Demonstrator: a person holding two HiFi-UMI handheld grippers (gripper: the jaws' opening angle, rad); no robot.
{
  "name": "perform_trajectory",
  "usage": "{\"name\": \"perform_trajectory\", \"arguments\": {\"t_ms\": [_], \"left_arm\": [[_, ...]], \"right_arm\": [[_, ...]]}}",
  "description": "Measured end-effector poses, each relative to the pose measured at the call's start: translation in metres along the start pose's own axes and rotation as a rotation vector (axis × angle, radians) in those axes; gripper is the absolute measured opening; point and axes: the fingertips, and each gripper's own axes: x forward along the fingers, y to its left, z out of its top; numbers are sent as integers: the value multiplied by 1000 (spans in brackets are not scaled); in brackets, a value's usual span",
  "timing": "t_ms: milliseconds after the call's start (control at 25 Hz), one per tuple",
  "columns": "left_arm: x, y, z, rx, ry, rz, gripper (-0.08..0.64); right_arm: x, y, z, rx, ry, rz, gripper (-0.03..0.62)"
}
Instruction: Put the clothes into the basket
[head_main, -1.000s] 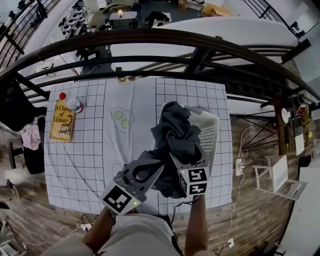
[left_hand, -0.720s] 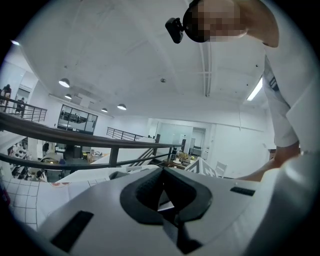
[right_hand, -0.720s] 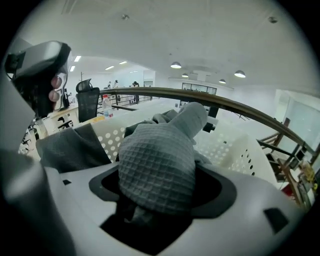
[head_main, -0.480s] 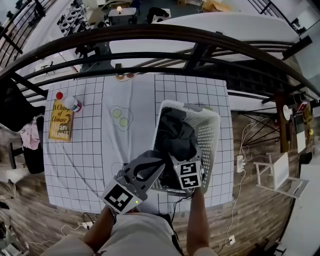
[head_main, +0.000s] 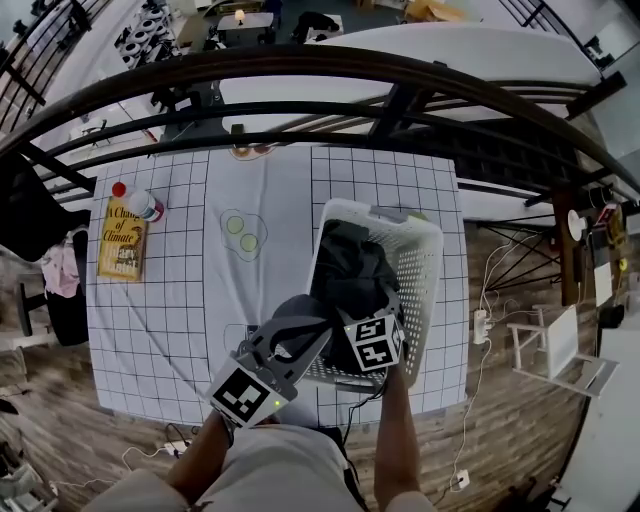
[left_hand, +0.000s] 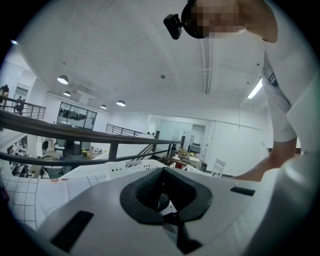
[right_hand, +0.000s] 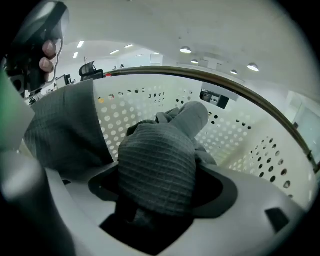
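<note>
**Grey clothes in the white basket**

The right claw (head_main: 358, 312) points down into the white basket (head_main: 425, 270). Its jaws are squeezed on a bunch of dark grey clothes (right_hand: 157, 170). The bunch sits right between the jaws, and the rest lies in the basket in front of the claw. The left claw (head_main: 312, 325) is just beside the basket's near edge, above the checked table (head_main: 160, 300). Its jaws are together, with nothing in them.

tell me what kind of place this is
Probably a mezzanine in an office or lab building: a dark railing runs behind the table, desks on a lower floor show past it, with glass-walled rooms opposite.
</note>
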Motion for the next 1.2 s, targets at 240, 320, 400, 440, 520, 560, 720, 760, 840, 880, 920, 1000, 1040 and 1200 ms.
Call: {"name": "perform_trajectory", "arguments": {"t_ms": [240,320,400,440,520,560,720,760,840,880,920,1000,1040,1200], "left_arm": [[0,-3,-2,-1,5,-7,5],[0,-4,-2,0,5,-9,5],[0,-4,-2,0,6,-9,5],[0,-4,-2,0,7,-8,5],[-1,-4,-3,1,8,-7,5],[-1,-4,-3,2,9,-7,5],[-2,-5,-3,11,9,-7,5],[-2,-5,-3,9,7,-6,5],[-2,-5,-3,3,5,-5,5],[-2,-5,-4,3,5,-5,5],[-2,-5,-4,5,7,-6,5],[-2,-5,-3,14,12,-8,5],[-3,-6,-3,16,13,-8,5],[-4,-6,-3,-5,3,0,5]], "right_arm": [[6,6,-7,-23,40,15,394],[8,7,-8,-29,53,17,394],[10,8,-10,-37,69,21,395],[11,8,-12,-41,77,25,395],[15,10,-14,-48,94,34,396],[17,11,-15,-51,103,38,394],[20,13,-19,-57,121,43,396],[21,13,-19,-57,122,45,395],[23,13,-21,-57,127,49,395],[24,14,-23,-59,133,53,396],[26,15,-25,-63,141,57,400],[28,17,-28,-74,156,62,407],[29,18,-29,-77,159,64,410],[29,17,-29,-76,158,66,414]]}}
